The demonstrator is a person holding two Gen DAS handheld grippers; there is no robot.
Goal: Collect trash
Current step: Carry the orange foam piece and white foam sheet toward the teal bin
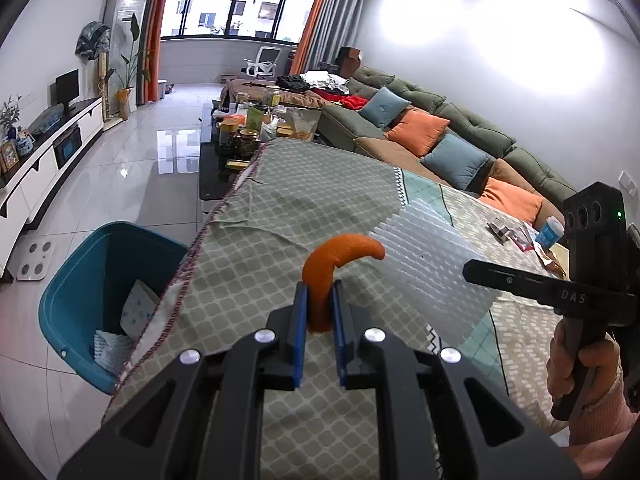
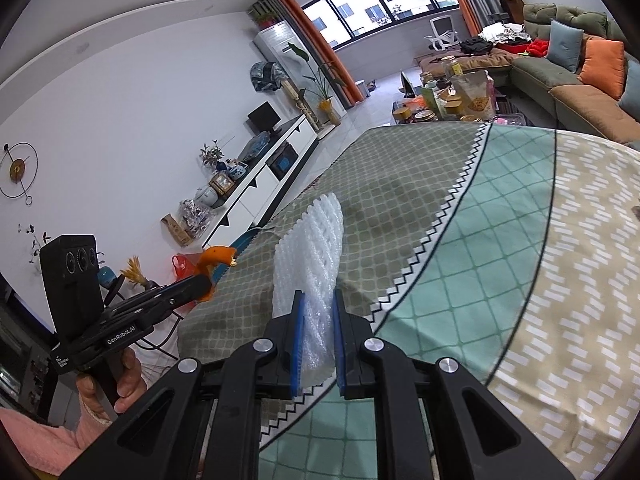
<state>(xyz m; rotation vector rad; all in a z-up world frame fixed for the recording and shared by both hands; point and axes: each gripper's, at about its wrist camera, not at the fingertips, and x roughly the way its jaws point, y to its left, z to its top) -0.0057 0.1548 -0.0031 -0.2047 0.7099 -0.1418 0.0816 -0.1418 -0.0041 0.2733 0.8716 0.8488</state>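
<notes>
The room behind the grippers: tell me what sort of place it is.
Most likely a home living room. A long green sofa with orange and blue cushions lines one wall, a white TV cabinet with a small screen stands opposite, and a wide window with orange curtains closes the far end.

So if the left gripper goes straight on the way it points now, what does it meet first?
Probably the tablecloth. The left gripper, shut on the orange peel, points downward over the table, and nothing else shows ahead of it. Depth is hard to judge.
</notes>
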